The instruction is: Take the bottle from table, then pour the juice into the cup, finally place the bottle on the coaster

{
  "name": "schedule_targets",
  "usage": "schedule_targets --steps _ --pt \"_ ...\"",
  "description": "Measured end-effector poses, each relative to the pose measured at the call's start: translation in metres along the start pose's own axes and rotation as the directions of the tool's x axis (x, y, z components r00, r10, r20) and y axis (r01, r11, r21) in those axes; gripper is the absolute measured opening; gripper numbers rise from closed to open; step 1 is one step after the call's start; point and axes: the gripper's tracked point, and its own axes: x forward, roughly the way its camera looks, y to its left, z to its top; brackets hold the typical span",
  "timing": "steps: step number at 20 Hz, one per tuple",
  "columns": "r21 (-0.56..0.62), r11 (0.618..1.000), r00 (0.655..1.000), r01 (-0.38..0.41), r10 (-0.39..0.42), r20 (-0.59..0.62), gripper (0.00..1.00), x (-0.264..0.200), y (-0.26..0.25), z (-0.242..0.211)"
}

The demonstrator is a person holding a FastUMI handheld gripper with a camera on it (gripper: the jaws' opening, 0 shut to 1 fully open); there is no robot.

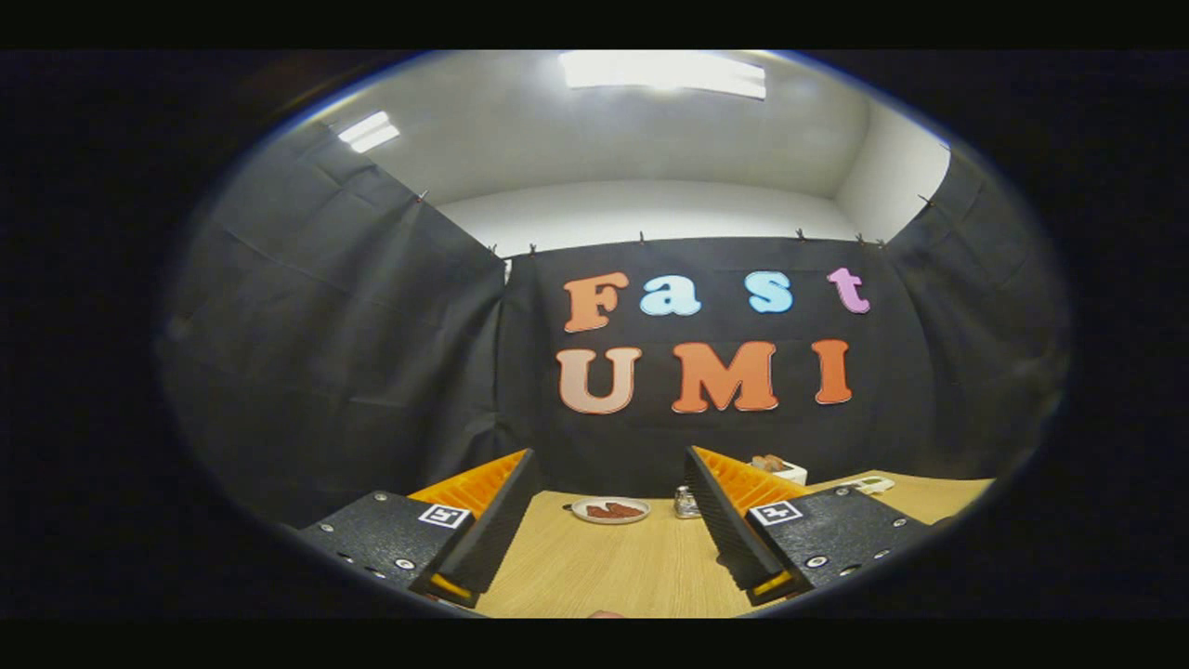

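Claw [608, 520] nearest cam: both fingers spread wide, nothing btwn them, pads clear of all items. Black finger bodies w/ orange ribbed backs; square marker tag on each. Wooden surface [632, 576] shows bare btwn fingers. Beyond fingertips, near back wall: small plate [610, 510] w/ reddish-brown food, resting flat. Just right of plate, touching nothing: small clear glass item [685, 503], upright, poss. the cup; cannot confirm. Behind right finger: white box [790, 471] w/ brownish contents. Further right on surface: flat white object [871, 483], type unclear. Black cloth wall [353, 353] encloses the booth.
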Motion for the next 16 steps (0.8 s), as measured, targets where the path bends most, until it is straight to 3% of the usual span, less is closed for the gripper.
schedule_targets --steps 16 --pt "-0.005 1.0 0.999 -0.005 0.005 -0.049 0.93 0.015 -0.016 -0.031"
